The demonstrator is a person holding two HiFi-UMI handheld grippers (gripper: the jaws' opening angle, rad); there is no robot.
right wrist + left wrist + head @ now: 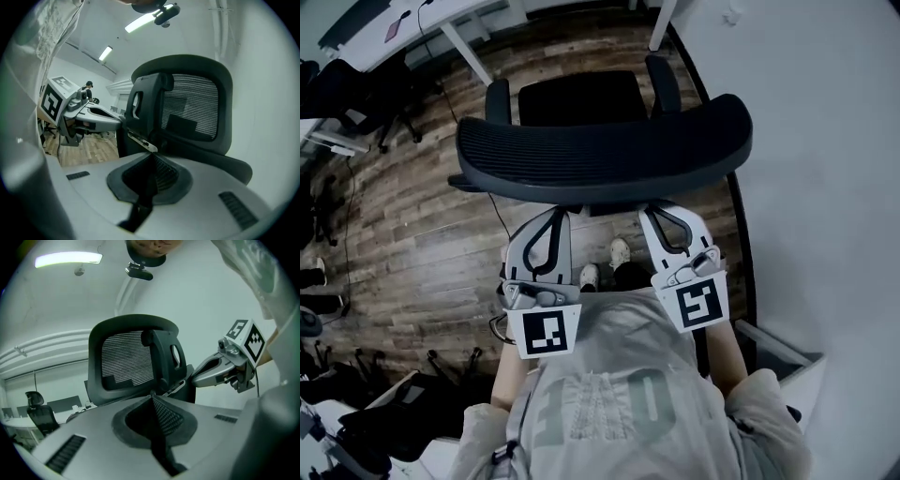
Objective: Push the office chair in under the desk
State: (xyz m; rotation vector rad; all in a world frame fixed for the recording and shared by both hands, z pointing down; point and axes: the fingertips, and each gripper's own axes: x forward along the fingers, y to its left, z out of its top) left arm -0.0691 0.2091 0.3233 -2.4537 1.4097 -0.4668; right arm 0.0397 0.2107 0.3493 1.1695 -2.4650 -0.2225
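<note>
The black office chair's mesh backrest (pixel 600 155) curves across the middle of the head view, with its seat (pixel 579 98) and armrests beyond. The seat points at a white desk (pixel 441 11) at the top. Both grippers sit side by side behind the backrest. My left gripper (pixel 551 216) is shut with nothing in it, its tips at the backrest's lower rim. My right gripper (pixel 662 212) is shut and empty likewise. In the left gripper view the shut tips (pixel 151 397) face the chair's back frame (pixel 161 357). The right gripper's tips (pixel 152 154) face it too (pixel 150 108). Contact cannot be told.
White desk legs (pixel 467 52) (pixel 659 23) flank the chair's front. A pale wall (pixel 825 141) runs close along the right. Other dark chairs (pixel 356 94) stand at the left on the wooden floor (pixel 422 234). A cable (pixel 497 211) trails on it. The person's shoes (pixel 619 251) are behind the chair.
</note>
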